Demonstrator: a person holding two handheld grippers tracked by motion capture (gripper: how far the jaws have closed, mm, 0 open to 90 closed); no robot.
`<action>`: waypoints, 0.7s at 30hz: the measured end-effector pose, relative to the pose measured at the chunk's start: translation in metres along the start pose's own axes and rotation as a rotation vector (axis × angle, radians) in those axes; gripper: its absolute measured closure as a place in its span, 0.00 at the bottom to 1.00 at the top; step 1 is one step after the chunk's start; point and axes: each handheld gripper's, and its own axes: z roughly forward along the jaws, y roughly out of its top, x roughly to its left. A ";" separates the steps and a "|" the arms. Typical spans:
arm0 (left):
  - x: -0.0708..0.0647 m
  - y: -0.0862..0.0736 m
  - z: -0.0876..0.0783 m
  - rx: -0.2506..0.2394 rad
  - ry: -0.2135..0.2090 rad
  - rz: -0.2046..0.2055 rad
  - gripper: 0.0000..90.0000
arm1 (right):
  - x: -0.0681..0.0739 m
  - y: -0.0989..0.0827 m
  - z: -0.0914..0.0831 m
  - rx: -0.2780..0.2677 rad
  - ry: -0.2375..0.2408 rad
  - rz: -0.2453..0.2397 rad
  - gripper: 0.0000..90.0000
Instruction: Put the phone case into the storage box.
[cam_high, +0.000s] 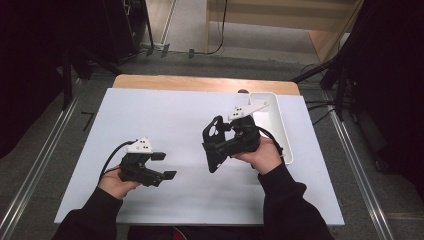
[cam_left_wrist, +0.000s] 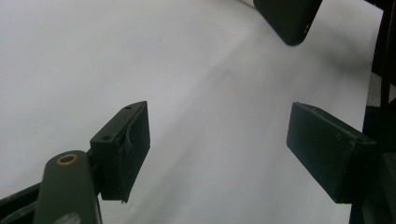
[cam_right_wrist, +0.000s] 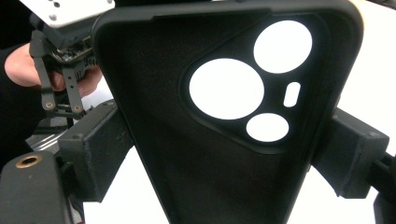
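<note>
A black phone case (cam_high: 212, 131) with round camera cut-outs stands upright above the white table (cam_high: 165, 115), right of centre. My right gripper (cam_high: 218, 150) is shut on it, one pad on each long edge. In the right gripper view the phone case (cam_right_wrist: 154, 93) shows its inner side, clamped by the right gripper (cam_right_wrist: 224, 154). My left gripper (cam_high: 165, 166) hovers low over the table at the front left, open and holding nothing. In the left gripper view the jaws of the left gripper (cam_left_wrist: 219, 144) stand wide apart over bare table, and a corner of the case (cam_left_wrist: 287, 18) shows at the top.
A long white tray (cam_high: 280, 131) lies at the table's right side, just behind the right hand. A wooden strip (cam_high: 200, 83) runs along the table's far edge. Dark stands and cables sit on the floor around the table.
</note>
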 end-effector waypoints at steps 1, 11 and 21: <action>0.001 -0.001 0.000 0.004 0.002 -0.004 0.23 | 0.000 0.000 0.000 -0.002 0.000 0.001 0.13; 0.004 -0.013 -0.005 0.024 0.023 -0.027 0.23 | -0.006 0.002 -0.006 -0.002 -0.024 0.013 0.13; 0.008 -0.020 -0.010 0.028 0.047 -0.067 0.23 | -0.011 0.006 -0.016 -0.012 -0.044 0.051 0.13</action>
